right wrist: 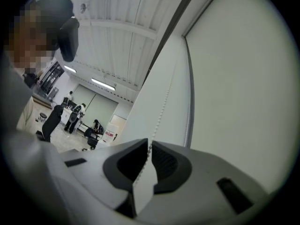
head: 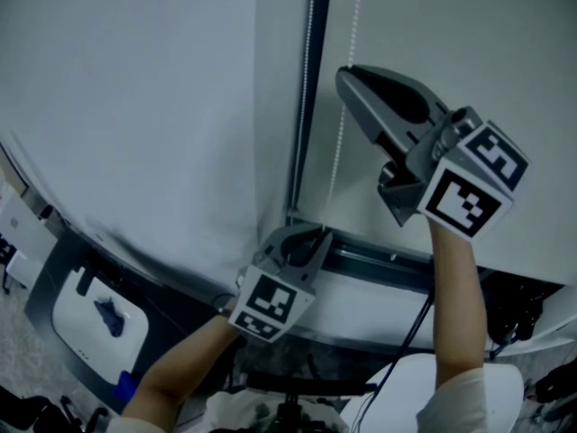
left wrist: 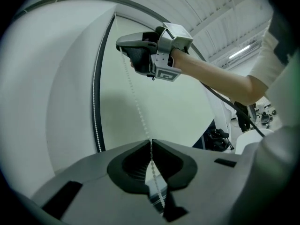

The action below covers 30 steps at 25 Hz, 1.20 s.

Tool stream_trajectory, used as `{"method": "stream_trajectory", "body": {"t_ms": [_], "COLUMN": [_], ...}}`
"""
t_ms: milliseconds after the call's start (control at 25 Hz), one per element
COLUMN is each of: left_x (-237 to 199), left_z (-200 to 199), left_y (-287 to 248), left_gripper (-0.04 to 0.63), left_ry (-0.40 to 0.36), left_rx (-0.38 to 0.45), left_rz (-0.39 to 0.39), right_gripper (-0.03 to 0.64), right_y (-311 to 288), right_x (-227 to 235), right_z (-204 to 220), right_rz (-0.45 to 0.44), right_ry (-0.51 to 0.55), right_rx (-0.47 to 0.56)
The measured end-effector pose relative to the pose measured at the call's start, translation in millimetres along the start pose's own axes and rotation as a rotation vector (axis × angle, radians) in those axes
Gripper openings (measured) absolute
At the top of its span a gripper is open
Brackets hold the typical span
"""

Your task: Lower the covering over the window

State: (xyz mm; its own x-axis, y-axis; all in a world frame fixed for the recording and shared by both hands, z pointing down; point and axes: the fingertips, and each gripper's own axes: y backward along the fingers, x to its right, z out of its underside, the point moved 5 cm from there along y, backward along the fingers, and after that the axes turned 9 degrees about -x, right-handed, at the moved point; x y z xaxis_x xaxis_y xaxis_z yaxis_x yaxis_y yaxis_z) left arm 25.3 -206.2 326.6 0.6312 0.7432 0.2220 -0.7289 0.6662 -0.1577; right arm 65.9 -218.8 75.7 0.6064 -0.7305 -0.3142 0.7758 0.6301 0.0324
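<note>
A white roller blind [head: 469, 34] hangs over the window, and a white bead chain [head: 339, 147] runs down beside its dark side rail [head: 305, 88]. My right gripper [head: 345, 75] is up high, shut on the bead chain [right wrist: 163, 108], which passes between its closed tips [right wrist: 150, 145]. Lower down, near the sill, my left gripper [head: 311, 235] is shut on the same chain [left wrist: 136, 102]. The chain enters between its jaws [left wrist: 151, 142]. In the left gripper view the right gripper [left wrist: 123, 45] shows above, with the chain stretched straight between the two.
A dark sill rail [head: 379, 264] crosses below the blind. A white box [head: 95, 323] sits lower left and a black cable [head: 415, 323] hangs by my right arm. A plain white wall panel [head: 135, 88] fills the left. Several people [right wrist: 75, 116] stand far off in the room.
</note>
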Motion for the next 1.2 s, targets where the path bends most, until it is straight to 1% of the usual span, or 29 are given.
{"method": "stream_trajectory", "body": {"t_ms": [120, 200, 280, 360, 400, 480, 560, 640, 680, 760, 840, 920, 1000, 1080, 1200], "left_x": [0.1, -3.4, -8.1, -10.5, -10.2, -10.4, -16.6, -27.7, -33.3, -42.8, -48.5, -50.7, -52.7, -54.2, -53.8], "left_z": [1.4, 1.1, 2.1, -0.4, -5.6, -25.1, -50.7, -76.2, -88.2, -109.7, -127.0, -137.5, -141.1, -142.1, -144.9], "left_y": [0.7, 1.6, 1.6, 3.8, 8.0, 21.1, 35.7, 47.3, 51.6, 56.6, 56.3, 52.9, 46.8, 40.8, 34.9], "left_gripper": [0.029, 0.029, 0.029, 0.029, 0.029, 0.029, 0.029, 0.029, 0.029, 0.029, 0.051, 0.092, 0.146, 0.152, 0.155], "left_ry": [0.003, 0.005, 0.012, 0.005, -0.004, 0.006, 0.066, 0.124, 0.14, 0.143, 0.12, 0.115, 0.137, 0.147, 0.136], "left_rx": [0.005, 0.002, -0.018, -0.028, -0.012, 0.06, 0.14, 0.199, 0.222, 0.268, 0.305, 0.312, 0.298, 0.28, 0.267], "left_rz": [0.001, 0.007, 0.016, 0.013, 0.003, -0.016, -0.021, -0.015, -0.008, 0.008, 0.022, 0.035, 0.062, 0.079, 0.079], "right_gripper": [0.014, 0.009, 0.008, 0.008, 0.008, 0.008, 0.008, 0.006, 0.008, 0.008, 0.006, 0.008, 0.006, 0.008, 0.008], "right_y": [2.9, 4.7, 6.9, 9.9, 11.4, 13.7, 13.5, 11.1, 10.0, 9.2, 8.5, 8.4, 10.8, 14.6, 22.0], "right_x": [-0.6, -2.0, -5.3, -5.3, -4.2, -2.7, -3.8, -7.3, -9.2, -12.7, -16.6, -21.9, -27.2, -32.8, -44.4], "right_z": [4.6, 5.6, 6.8, 9.3, 11.2, 15.6, 23.5, 37.2, 45.5, 62.8, 79.1, 92.9, 106.2, 120.9, 141.2], "right_rz": [0.027, 0.091, 0.148, 0.195, 0.212, 0.228, 0.228, 0.217, 0.209, 0.195, 0.183, 0.176, 0.176, 0.177, 0.171], "right_ry": [0.029, 0.12, 0.216, 0.283, 0.304, 0.333, 0.358, 0.378, 0.379, 0.368, 0.362, 0.367, 0.375, 0.379, 0.354], "right_rx": [0.012, 0.003, -0.012, -0.026, -0.033, -0.055, -0.09, -0.131, -0.147, -0.173, -0.202, -0.224, -0.248, -0.279, -0.298]}}
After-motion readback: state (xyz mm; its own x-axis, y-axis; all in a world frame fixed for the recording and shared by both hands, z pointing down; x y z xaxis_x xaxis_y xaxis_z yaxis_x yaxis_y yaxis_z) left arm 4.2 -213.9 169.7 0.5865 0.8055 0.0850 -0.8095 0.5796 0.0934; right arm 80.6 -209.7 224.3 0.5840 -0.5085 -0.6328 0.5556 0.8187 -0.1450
